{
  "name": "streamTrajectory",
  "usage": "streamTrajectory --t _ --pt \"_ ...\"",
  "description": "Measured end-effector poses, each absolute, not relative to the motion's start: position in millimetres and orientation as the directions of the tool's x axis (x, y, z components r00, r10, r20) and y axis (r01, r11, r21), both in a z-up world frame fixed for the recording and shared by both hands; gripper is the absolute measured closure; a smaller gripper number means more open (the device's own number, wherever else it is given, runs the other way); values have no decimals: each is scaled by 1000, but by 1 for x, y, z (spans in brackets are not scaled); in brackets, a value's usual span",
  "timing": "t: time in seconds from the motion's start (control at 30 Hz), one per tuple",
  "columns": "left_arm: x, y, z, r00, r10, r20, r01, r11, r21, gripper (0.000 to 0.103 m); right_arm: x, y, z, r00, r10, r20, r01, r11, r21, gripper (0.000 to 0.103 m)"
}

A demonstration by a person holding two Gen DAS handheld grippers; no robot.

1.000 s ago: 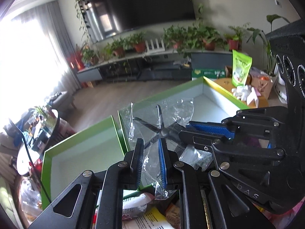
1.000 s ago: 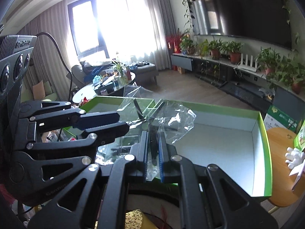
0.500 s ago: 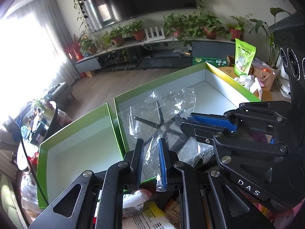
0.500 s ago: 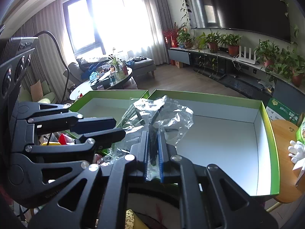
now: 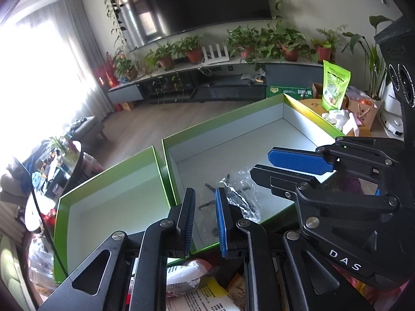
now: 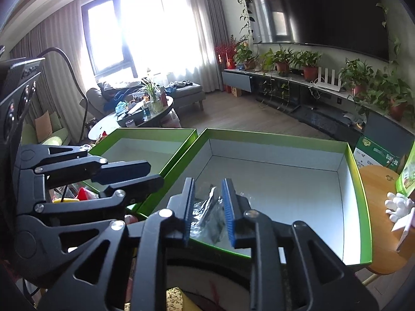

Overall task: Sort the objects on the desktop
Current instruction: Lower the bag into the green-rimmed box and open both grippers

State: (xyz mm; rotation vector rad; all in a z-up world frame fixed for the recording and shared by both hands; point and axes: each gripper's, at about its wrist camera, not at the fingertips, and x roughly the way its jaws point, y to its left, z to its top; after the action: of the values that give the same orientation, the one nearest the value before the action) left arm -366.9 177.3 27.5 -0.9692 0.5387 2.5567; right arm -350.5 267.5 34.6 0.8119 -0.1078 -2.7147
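Note:
A clear plastic bag with dark metal parts inside [image 5: 234, 194] lies on the white floor of the right green box [image 5: 298, 129], near its front edge. It also shows in the right wrist view [image 6: 208, 215]. My left gripper [image 5: 205, 217] is open and empty, above the box's front left corner. My right gripper [image 6: 208, 213] is open and empty, just above the bag. Its blue pad shows in the left wrist view [image 5: 298, 159]. A second green box [image 5: 109, 199] stands to the left, with nothing in it.
Snack packets and papers [image 5: 202, 285] lie below the grippers in front of the boxes. A round wooden stool [image 6: 378, 207] with a white toy [image 6: 396, 204] and a green pouch [image 5: 334, 88] stands to the right. A glass coffee table [image 6: 129, 119] is further left.
Both grippers were shut on the plastic bag and held it over the right box. They have opened and let it go. The bag now lies on the box floor.

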Motion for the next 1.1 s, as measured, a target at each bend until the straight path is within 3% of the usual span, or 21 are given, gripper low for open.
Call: streamTrajectory --t 0.4,1.1 --pt "-357 173 42 -725 210 -656 -446 -869 215 88 -341 266 51 -802 -301 -515 275 -953 128 80" --pt "-291 143 96 -814 274 -512 -411 -895 173 88 -256 238 112 -880 -229 -417 240 -970 29 80"
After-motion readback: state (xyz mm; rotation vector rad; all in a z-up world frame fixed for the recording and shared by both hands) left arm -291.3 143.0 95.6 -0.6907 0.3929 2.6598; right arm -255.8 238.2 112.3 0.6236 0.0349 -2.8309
